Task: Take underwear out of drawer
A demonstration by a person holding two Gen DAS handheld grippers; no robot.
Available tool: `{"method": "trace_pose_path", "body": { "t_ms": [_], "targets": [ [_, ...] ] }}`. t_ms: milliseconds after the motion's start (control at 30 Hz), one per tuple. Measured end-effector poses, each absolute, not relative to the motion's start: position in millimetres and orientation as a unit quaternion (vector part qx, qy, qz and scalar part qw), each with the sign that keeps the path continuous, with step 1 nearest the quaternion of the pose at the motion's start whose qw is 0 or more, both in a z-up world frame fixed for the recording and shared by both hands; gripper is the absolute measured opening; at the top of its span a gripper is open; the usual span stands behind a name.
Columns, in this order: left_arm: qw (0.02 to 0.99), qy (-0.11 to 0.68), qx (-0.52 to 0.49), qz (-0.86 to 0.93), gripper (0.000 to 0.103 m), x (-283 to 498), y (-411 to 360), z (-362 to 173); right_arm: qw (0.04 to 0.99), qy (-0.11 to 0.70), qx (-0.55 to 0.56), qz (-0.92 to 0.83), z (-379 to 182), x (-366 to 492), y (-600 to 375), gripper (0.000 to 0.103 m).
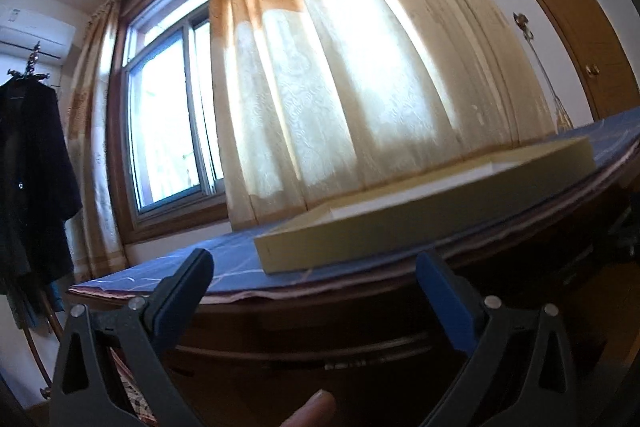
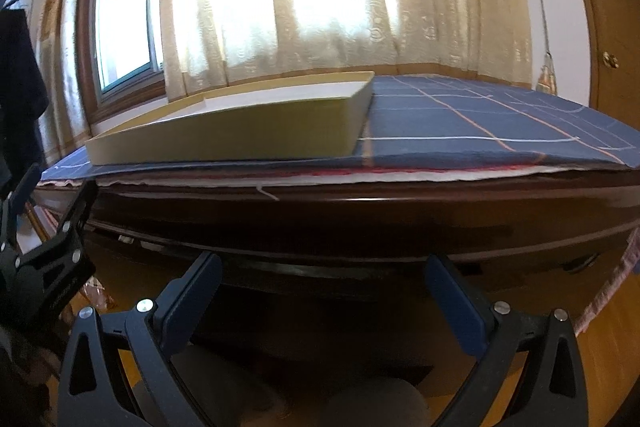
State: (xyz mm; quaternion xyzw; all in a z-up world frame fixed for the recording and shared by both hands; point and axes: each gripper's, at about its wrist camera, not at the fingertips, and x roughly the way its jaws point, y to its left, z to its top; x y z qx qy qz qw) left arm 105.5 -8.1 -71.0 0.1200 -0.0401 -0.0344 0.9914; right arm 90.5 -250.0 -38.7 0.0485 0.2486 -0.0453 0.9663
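Both the left tool (image 1: 316,279) and right tool (image 2: 324,281) are wide open and empty before the dark wooden drawer front (image 2: 340,227); the underwear is not visible, so reaching blindly may bump the tabletop (image 2: 500,115).

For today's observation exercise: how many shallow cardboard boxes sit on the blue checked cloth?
1. The shallow cardboard box lies open on the blue checked cloth covering the dark wooden table, towards the window side. Its inside is mostly hidden from this low angle.

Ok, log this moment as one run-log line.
left gripper open, empty | right gripper open, empty | both low before dark wooden table | shallow box on blue cloth | underwear not visible
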Motion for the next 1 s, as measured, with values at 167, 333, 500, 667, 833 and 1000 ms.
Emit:
{"method": "trace_pose_path", "body": {
  "t_ms": [167,333,500,667,833,1000],
  "targets": [
    [0.991,-0.066,0.111,-0.037,0.103,115.7,-4.6,-74.0,0.964,0.261,0.043,-0.034,-44.0,97.7,-246.1,0.102],
    [0.989,-0.098,0.088,-0.064,0.103,125.4,2.9,-79.0,0.963,0.264,0.041,-0.039,-44.7,104.5,-244.7,0.102],
    [0.991,-0.092,0.026,-0.091,0.103,135.9,12.4,-82.0,0.962,0.265,0.034,-0.05,-47.2,103.4,-239.9,0.102],
    [0.991,-0.094,0.016,-0.095,0.103,138.5,8.9,-85.4,0.962,0.265,0.036,-0.05,-41.8,100.5,-238.2,0.102],
    [0.99,-0.113,0.037,-0.079,0.103,133.5,4.5,-87.9,0.958,0.276,0.046,-0.058,-43.6,99.0,-239.2,0.102],
    [0.992,-0.098,0.045,-0.071,0.103,126.0,7.0,-87.2,0.958,0.274,0.055,-0.063,-43.0,90.9,-240.9,0.102]
  ]
}}
